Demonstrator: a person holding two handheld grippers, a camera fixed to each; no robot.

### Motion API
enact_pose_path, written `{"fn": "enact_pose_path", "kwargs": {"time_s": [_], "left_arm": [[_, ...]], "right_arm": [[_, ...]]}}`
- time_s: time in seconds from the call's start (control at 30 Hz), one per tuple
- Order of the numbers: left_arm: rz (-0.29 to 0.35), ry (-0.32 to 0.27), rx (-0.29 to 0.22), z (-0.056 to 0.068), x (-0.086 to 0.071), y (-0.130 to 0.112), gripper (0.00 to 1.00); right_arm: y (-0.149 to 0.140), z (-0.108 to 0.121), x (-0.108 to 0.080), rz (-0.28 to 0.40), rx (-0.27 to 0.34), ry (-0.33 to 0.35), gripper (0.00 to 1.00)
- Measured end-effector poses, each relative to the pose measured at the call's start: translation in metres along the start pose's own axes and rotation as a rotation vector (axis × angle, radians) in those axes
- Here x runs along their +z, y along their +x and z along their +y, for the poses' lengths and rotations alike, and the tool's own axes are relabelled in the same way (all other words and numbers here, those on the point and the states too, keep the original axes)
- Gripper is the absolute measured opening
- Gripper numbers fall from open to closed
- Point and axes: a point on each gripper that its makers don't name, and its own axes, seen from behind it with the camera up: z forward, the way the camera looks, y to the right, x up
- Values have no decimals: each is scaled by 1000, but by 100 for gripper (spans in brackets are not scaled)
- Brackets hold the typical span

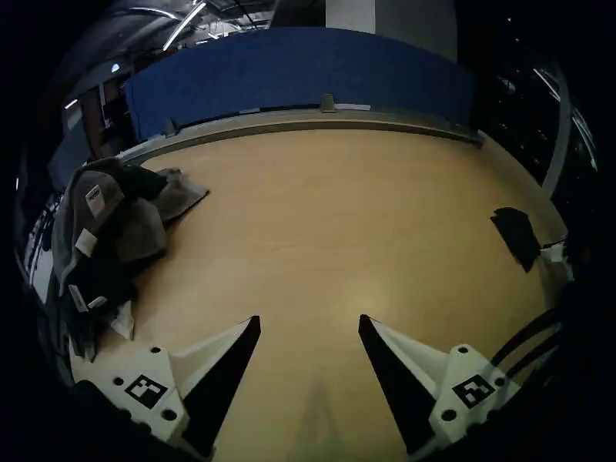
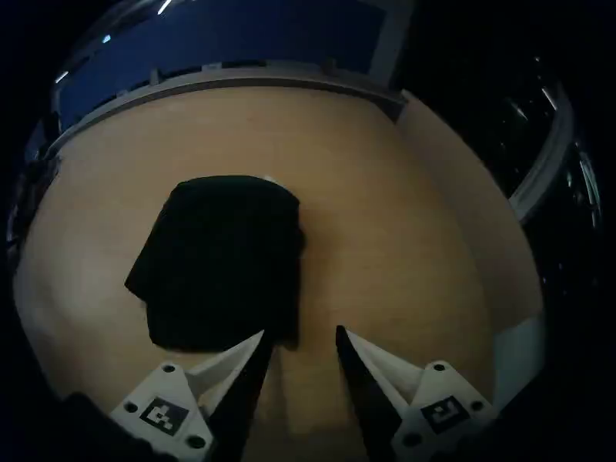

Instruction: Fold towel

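In the right gripper view a black towel (image 2: 219,258) lies folded flat on the wooden table (image 2: 369,200). My right gripper (image 2: 300,339) hovers open at its near right corner, the left finger (image 2: 242,377) beside the towel's edge and nothing between the fingers. In the left gripper view my left gripper (image 1: 308,323) stands open over bare table (image 1: 339,223), holding nothing. The same black towel (image 1: 517,235) appears small at the far right of that view. A heap of grey and dark towels (image 1: 115,223) sits at the left edge of the table.
A blue partition (image 1: 300,73) runs along the table's far edge, behind a grey rail (image 1: 308,122). The table's curved right edge (image 2: 531,185) drops off into dark room. A white piece (image 1: 556,254) lies just past the black towel.
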Motion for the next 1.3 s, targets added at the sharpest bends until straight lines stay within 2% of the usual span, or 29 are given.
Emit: {"fn": "enact_pose_path", "kwargs": {"time_s": [0.07, 0.17, 0.37, 0.57, 0.67, 0.9, 1.17, 1.3], "left_arm": [[1, -1, 2, 0, 0, 1, 95], [1, 1, 5, -1, -1, 1, 95], [2, 1, 1, -3, 0, 1, 95], [2, 2, 6, -4, -2, 1, 95], [3, 3, 3, -4, -2, 1, 95], [5, 6, 0, -8, -3, 2, 95], [2, 9, -3, -10, -2, 0, 95], [2, 10, -2, -11, -2, 0, 95]], "right_arm": [[0, 2, -4, 7, 1, -8, 71], [3, 2, -9, 27, 0, -14, 73], [23, -11, -17, 95, -6, 14, 77], [47, -43, -21, 171, -19, 100, 77], [53, -60, -21, 187, -19, 142, 77], [43, -84, -10, 152, -58, 186, 77], [15, -94, 7, 82, -94, 197, 77], [9, -98, 13, 77, -96, 208, 78]]}}
